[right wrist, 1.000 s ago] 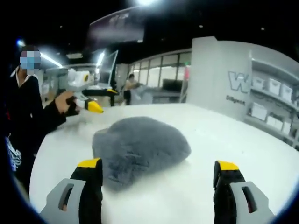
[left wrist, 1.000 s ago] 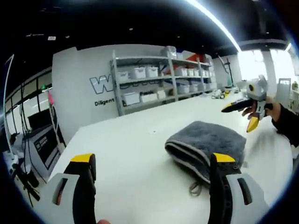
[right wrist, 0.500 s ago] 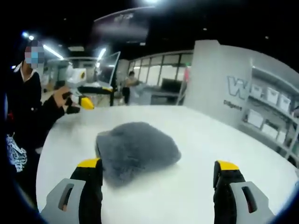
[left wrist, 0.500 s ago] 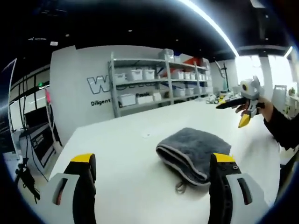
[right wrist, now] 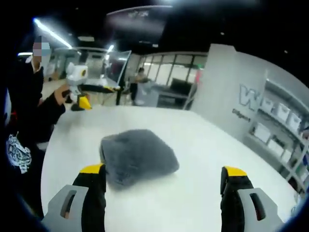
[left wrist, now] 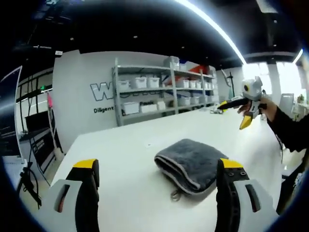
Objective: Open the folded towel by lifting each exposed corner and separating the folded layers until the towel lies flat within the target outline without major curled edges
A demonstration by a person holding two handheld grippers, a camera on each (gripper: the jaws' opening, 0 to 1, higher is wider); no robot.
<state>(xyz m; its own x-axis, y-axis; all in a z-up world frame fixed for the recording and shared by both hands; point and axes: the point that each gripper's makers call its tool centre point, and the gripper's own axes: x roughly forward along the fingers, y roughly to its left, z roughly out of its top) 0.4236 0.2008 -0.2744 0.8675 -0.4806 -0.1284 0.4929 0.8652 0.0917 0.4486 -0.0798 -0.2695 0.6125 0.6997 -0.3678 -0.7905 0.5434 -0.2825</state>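
Note:
A folded grey towel (left wrist: 189, 163) lies on the white table (left wrist: 116, 154), its stacked folded edges and a small hang loop facing the left gripper view. In the right gripper view the same towel (right wrist: 137, 154) shows its fluffy rounded back. My left gripper (left wrist: 159, 165) is open and held above the table short of the towel, touching nothing. My right gripper (right wrist: 162, 170) is open too, on the towel's opposite side, also clear of it. Each appears in the other's view, raised in a hand: the right gripper (left wrist: 236, 112) and the left gripper (right wrist: 99, 95).
Metal shelves (left wrist: 159, 89) with white bins stand against a lettered wall beyond the table. The person holding the grippers, in dark clothes (right wrist: 21, 125), stands at the table's edge. Another person (right wrist: 140, 79) is far off. Bare table top (right wrist: 207, 145) surrounds the towel.
Both views have drawn back and up, so the towel looks smaller and farther. The towel itself has not moved. Both grippers stay open.

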